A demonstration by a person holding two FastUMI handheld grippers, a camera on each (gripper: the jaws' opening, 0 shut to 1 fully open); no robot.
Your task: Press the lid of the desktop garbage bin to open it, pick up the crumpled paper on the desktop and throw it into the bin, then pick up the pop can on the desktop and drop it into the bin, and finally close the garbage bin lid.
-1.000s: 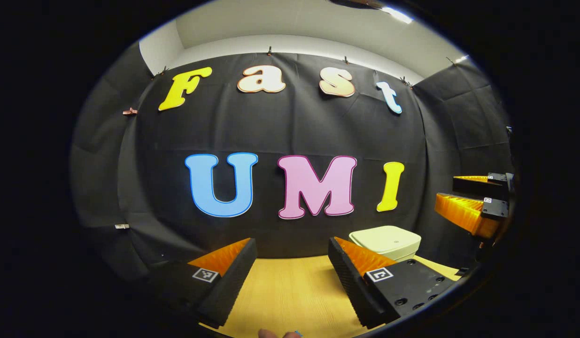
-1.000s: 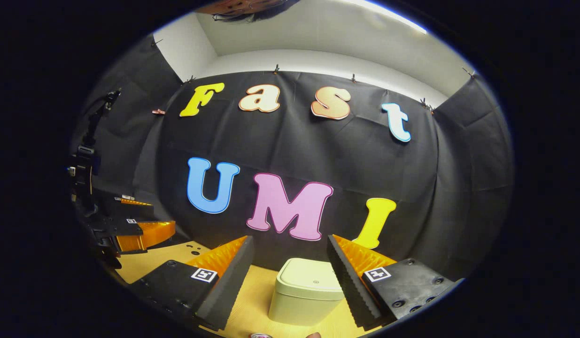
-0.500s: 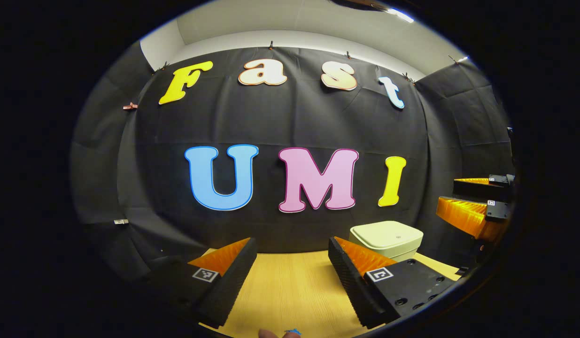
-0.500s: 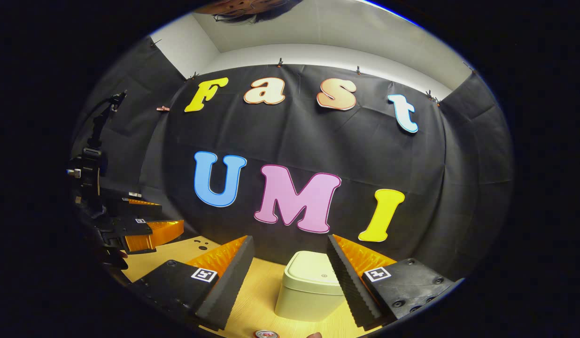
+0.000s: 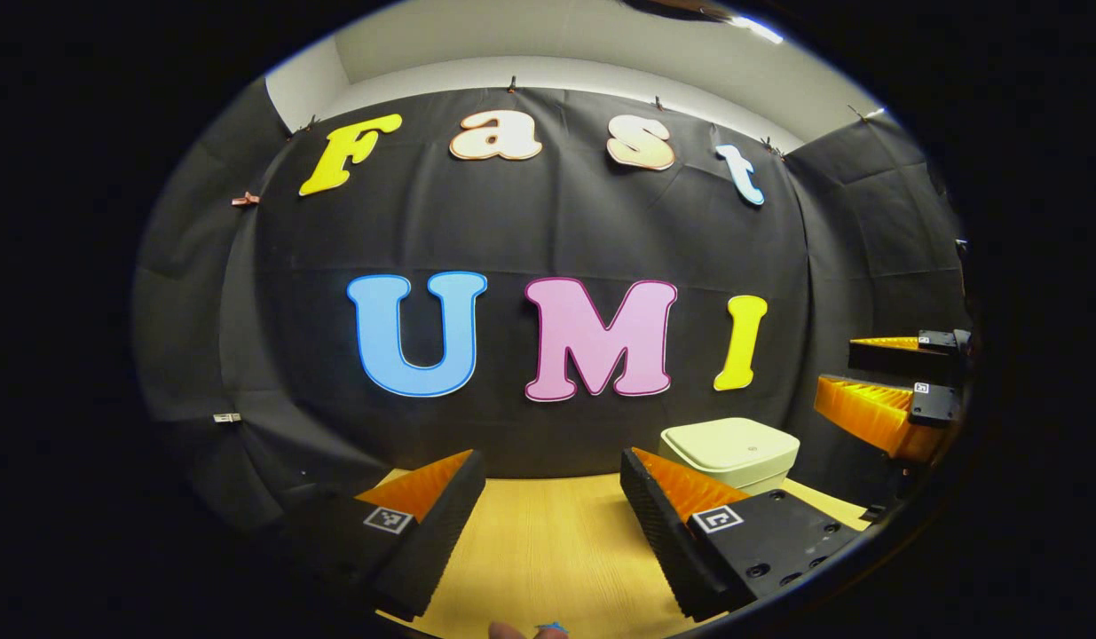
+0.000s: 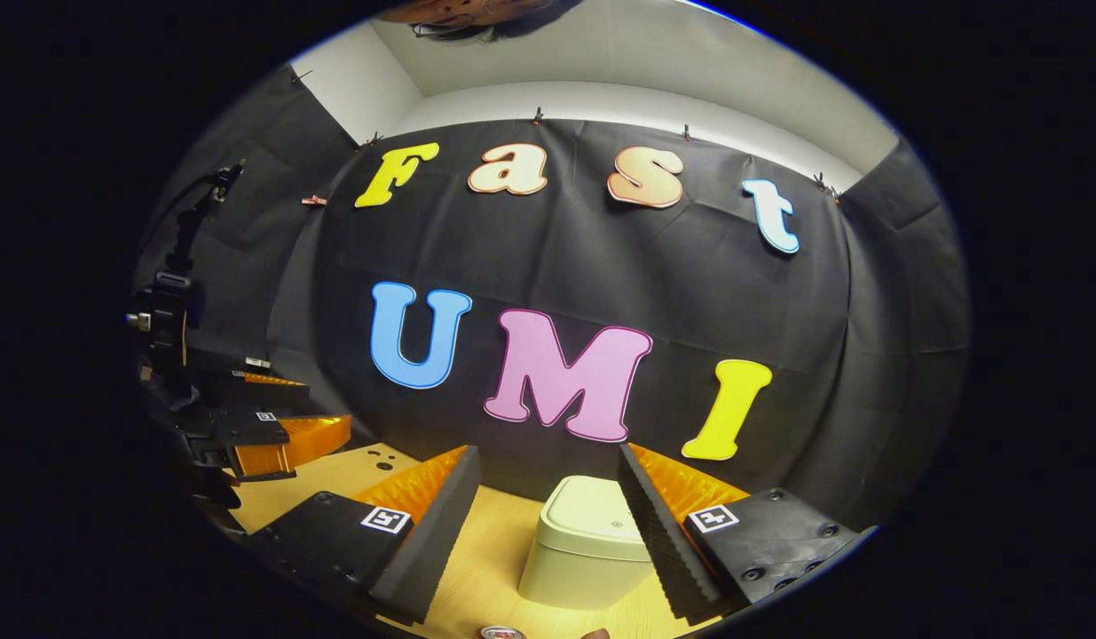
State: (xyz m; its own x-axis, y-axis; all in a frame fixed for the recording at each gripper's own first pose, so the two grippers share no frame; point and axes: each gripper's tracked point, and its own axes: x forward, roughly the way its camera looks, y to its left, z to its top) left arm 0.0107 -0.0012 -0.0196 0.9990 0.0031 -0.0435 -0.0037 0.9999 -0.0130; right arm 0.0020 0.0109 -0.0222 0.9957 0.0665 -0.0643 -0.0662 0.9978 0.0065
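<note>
A pale green desktop bin [image 6: 583, 555] with its lid shut stands on the wooden table [image 6: 477, 568], between and beyond my right gripper's [image 6: 548, 497] open fingers. The pop can's top [image 6: 500, 633] peeks in at the bottom edge of the right gripper view. In the left gripper view the bin [image 5: 729, 453] stands to the right of my open, empty left gripper [image 5: 552, 493], and the right gripper [image 5: 894, 399] hangs above and right of the bin. The left gripper [image 6: 272, 426] also appears at the left of the right gripper view. A small blue-tipped scrap [image 5: 548, 628] lies at the left gripper view's bottom edge.
The table [image 5: 548, 550] runs back to the black cloth wall close behind the bin. A dark stand with a cable [image 6: 170, 302] rises at the left of the right gripper view. Small dark holes [image 6: 383, 459] mark the tabletop near the left gripper.
The right gripper has shifted a little left and tipped down, so the bin sits more to the right between its fingers. The left gripper has barely moved.
</note>
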